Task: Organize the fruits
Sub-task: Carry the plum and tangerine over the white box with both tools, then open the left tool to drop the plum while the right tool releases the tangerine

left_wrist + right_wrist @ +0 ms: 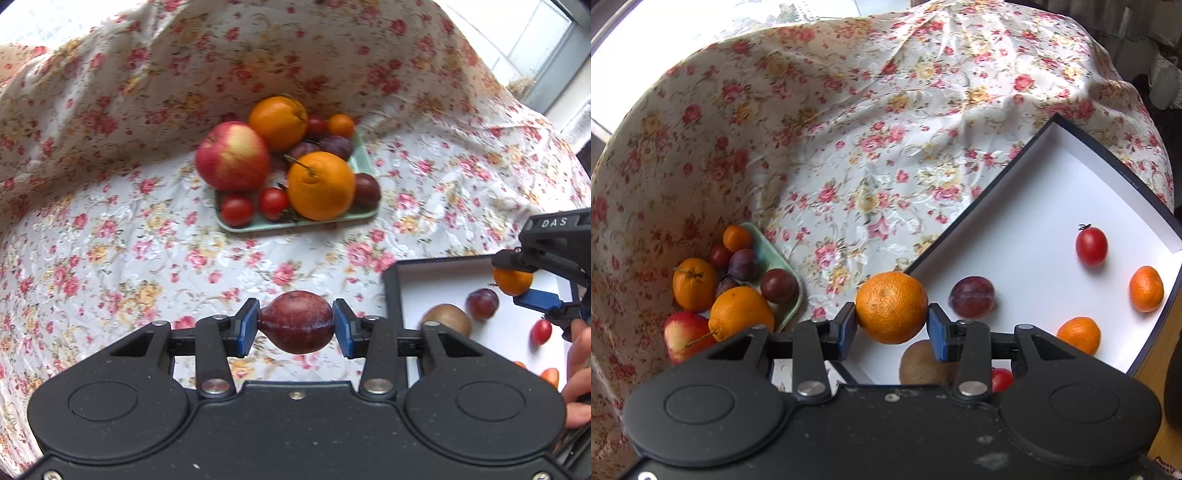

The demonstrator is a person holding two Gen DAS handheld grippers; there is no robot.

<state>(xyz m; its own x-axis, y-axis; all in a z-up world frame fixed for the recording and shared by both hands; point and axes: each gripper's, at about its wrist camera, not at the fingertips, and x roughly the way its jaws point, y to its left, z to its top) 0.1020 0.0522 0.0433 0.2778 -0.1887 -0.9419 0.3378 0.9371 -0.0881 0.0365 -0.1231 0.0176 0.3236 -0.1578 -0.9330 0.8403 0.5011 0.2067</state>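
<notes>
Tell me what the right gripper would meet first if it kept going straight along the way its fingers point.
The right gripper, shut on a mandarin, points steeply down at the near-left edge of the white tray. Probably its dark rim or the white floor beside the kiwi; depth is hard to judge.

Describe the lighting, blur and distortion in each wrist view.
Left wrist: fisheye bends the floral cloth; the apple looks slightly soft; daylight blows out the top corners. Right wrist: overexposed window upper left; the white box looks bright and curved.
</notes>
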